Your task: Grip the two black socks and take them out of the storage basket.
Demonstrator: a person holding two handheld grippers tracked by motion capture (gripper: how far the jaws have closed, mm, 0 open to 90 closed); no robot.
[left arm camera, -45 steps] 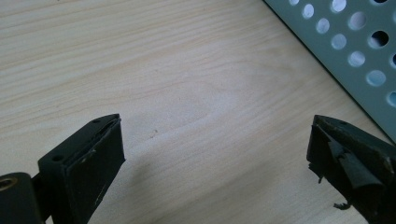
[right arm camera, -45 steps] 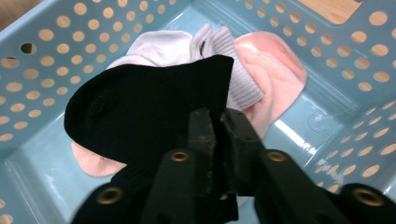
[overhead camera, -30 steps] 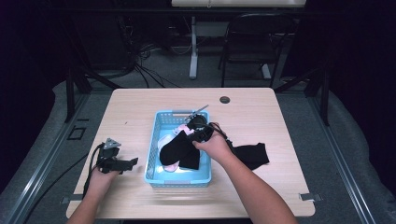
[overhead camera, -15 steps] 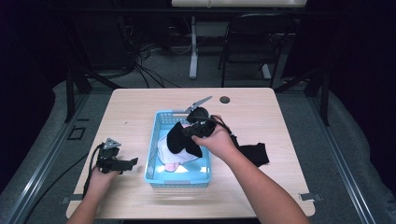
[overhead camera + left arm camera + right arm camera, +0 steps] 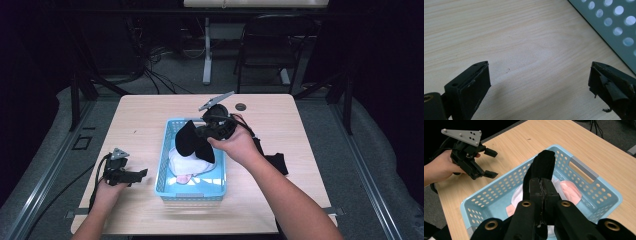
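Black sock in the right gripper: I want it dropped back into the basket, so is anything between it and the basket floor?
Partly. The black sock hangs from the right gripper above the basket, where white and pink socks already lie beneath it. Nothing blocks the basket's open top.

basket [image 5: 165, 162] mid table [image 5: 140, 115] | L claw [image 5: 141, 174] left of it | sock [image 5: 192, 142] above
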